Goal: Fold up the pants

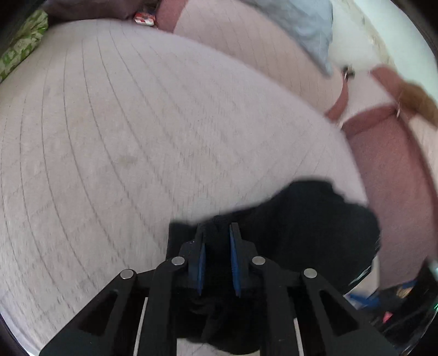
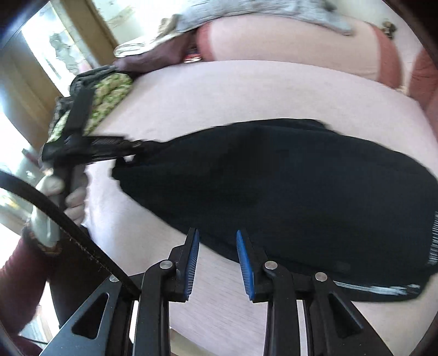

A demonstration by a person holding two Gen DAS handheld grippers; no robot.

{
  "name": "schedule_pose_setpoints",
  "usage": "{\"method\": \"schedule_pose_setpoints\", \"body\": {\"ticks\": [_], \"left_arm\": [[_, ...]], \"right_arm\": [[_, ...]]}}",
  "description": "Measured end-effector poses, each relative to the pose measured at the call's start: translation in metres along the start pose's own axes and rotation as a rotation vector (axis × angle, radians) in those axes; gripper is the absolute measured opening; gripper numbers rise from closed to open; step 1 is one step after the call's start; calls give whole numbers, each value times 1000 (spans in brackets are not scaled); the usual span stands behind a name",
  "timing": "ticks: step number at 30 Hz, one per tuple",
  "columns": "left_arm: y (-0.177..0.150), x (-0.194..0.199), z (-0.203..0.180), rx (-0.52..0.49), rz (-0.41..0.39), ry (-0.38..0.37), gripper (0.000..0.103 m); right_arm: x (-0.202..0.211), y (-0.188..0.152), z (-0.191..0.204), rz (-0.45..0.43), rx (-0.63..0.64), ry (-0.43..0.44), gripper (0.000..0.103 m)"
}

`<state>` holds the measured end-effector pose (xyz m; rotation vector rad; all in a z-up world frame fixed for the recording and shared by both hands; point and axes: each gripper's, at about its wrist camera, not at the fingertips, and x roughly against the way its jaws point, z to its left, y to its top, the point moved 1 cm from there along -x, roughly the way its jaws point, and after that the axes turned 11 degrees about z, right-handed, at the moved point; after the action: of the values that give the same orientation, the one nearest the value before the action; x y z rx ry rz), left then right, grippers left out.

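Note:
Black pants [image 2: 287,186] lie across a pale quilted bed [image 2: 246,90], with a white-striped waistband at the right. In the right wrist view my left gripper [image 2: 131,149] reaches in from the left and holds the pants' left end, lifted a little. In the left wrist view the left gripper [image 1: 216,232] is shut on a fold of the black pants [image 1: 301,219]. My right gripper [image 2: 216,241] is open and empty, its blue pads just at the near edge of the pants.
Pink pillows [image 1: 260,46] and a pale blue cloth [image 1: 301,24] lie at the bed's far side. A green patterned cloth [image 2: 109,93] sits at the left edge. A dark red bed frame [image 1: 391,169] runs along the right.

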<state>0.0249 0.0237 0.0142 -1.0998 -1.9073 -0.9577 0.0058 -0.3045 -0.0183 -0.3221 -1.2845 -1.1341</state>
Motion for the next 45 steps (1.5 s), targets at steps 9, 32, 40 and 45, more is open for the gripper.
{"method": "schedule_pose_setpoints", "body": {"ticks": [9,32,40,45], "left_arm": [[-3,61,48,201,-242,-51,11],[-72,20,-60,-263,-190,-32,74],[-81,-33,-81,-311,-99,140,74],[-86,-47,-82,-343,-83,207,75]], "right_arm": [[-64,40,69,-5,53,153,37],[82,-110,-203,-179,-819,-323,64],[44,-97,-241,-221,-935,-142,64],[52,-98,-247,-259,-892,-130,41]]}}
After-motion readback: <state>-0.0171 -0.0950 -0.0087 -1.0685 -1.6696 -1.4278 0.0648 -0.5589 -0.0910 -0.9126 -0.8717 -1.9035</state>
